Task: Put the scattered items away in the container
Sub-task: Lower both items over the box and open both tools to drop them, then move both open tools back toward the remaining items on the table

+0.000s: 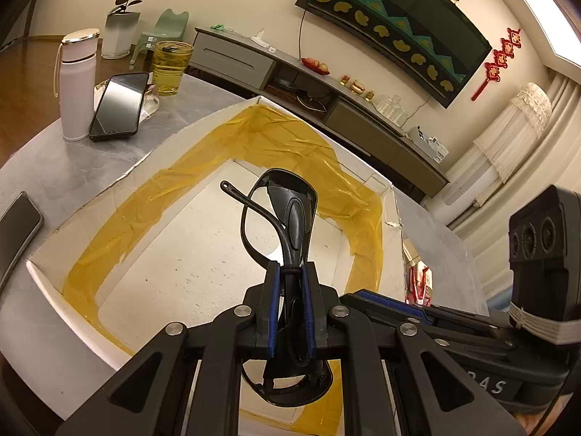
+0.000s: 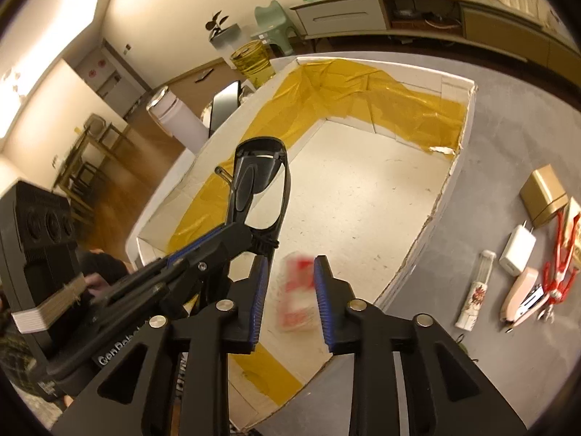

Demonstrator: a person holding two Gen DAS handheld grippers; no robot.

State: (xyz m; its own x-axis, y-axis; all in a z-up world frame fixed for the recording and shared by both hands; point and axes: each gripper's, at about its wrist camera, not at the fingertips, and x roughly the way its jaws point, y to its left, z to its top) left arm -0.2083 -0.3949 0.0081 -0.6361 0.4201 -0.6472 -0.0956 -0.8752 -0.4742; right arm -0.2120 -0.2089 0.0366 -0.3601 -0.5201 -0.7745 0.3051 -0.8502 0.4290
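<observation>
My left gripper point(image 1: 290, 272) is shut on a pair of folded black sunglasses point(image 1: 281, 210), held upright over the inside of a white box point(image 1: 145, 167) lined with yellow tape. In the right wrist view the same sunglasses point(image 2: 263, 181) stick up from the left gripper point(image 2: 250, 234), above the near left part of the box point(image 2: 454, 185). My right gripper point(image 2: 290, 267) is open just right of it, over the box floor. A blurred red-and-white packet point(image 2: 296, 290) shows below, between its fingers, touching neither.
Right of the box on the grey table lie a gold box point(image 2: 543, 194), a white charger point(image 2: 517, 250), a white tube point(image 2: 475, 298), a pink item point(image 2: 519, 296) and a red string ornament point(image 2: 561, 254). Left of it stand a white bottle point(image 1: 76, 83), a leaning phone point(image 1: 120, 105) and a jar point(image 1: 170, 69).
</observation>
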